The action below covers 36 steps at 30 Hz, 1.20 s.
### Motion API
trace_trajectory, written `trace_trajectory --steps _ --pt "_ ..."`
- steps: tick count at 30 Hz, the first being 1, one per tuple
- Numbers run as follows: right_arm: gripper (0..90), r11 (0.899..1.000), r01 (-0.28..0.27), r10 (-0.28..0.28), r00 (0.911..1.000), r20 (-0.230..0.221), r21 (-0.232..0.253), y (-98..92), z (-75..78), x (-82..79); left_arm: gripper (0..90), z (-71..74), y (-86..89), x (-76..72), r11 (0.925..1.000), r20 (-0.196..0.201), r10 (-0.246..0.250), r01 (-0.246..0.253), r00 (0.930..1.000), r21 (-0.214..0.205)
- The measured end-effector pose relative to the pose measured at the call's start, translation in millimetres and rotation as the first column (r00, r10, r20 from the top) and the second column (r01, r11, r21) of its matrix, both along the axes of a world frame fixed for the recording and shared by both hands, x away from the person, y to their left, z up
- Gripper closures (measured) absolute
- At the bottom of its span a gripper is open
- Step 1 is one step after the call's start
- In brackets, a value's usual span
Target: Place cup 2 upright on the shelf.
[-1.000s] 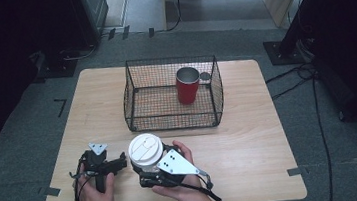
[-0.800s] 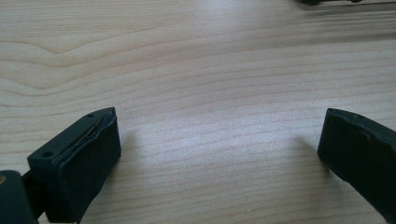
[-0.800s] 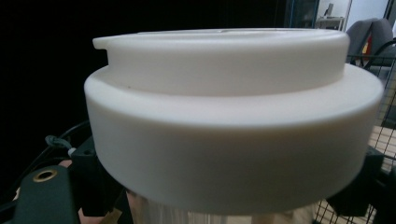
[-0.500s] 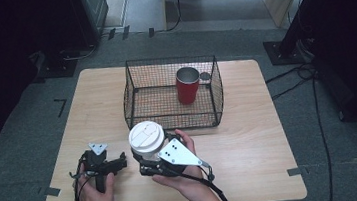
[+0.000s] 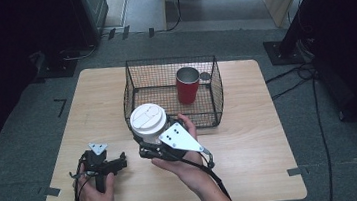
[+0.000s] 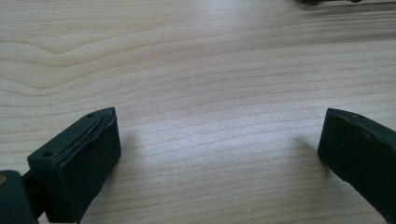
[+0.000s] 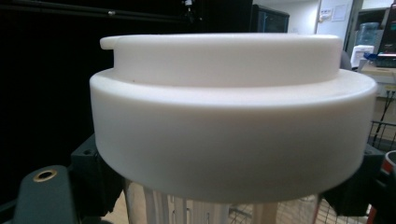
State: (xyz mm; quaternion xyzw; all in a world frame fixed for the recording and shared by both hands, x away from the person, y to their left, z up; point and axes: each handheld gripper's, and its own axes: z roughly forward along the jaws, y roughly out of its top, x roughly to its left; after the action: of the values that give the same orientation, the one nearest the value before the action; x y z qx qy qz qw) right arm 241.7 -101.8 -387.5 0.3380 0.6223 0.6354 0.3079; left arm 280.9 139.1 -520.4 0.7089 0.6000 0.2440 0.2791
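A cup with a wide white lid [image 5: 147,119] hangs above the table's front middle, just in front of the black wire basket [image 5: 135,92]. My right gripper [image 5: 147,145] is shut on the cup's clear body below the lid; in the right gripper view the white lid [image 7: 233,112] looms close, with the black jaws at either side of the clear wall beneath it. A red cup [image 5: 187,84] stands upright inside the basket. My left gripper [image 5: 120,162] rests low over the wooden table [image 6: 196,70] at the front left, jaws open with nothing between them.
The basket sits at the back middle of the table [image 5: 254,122], its front wall close behind the lifted cup. A small grey round thing [image 5: 205,76] lies in the basket behind the red cup. Cables trail off the table's front edge.
My right gripper has lifted the white-lidded cup and carried it back toward the basket. The left gripper has stayed in place.
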Motion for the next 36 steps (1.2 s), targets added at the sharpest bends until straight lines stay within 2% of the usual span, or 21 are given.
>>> trace_trajectory --steps 13,26,33,36 --pt "15.9 0.998 0.068 -0.069 0.9973 0.028 0.009 3.6 13.7 28.2 0.1 0.0 -0.2 0.4 1.0 0.002 0.002 -0.002 1.0 0.0" --pt "16.0 0.991 0.128 -0.13 0.9896 0.062 0.034 9.0 29.0 72.9 0.1 0.1 -0.3 0.6 1.0 -0.001 0.001 -0.001 1.0 0.0" --pt "15.9 0.987 0.158 -0.159 0.9862 0.046 0.038 9.2 28.4 93.0 0.1 0.0 -0.3 0.7 1.0 0.001 0.002 -0.002 1.0 -0.001" --pt "15.9 0.985 0.168 -0.169 0.9845 0.047 0.023 9.4 26.8 101.9 0.1 0.0 -0.3 0.6 1.0 0.001 0.002 -0.002 1.0 -0.001"
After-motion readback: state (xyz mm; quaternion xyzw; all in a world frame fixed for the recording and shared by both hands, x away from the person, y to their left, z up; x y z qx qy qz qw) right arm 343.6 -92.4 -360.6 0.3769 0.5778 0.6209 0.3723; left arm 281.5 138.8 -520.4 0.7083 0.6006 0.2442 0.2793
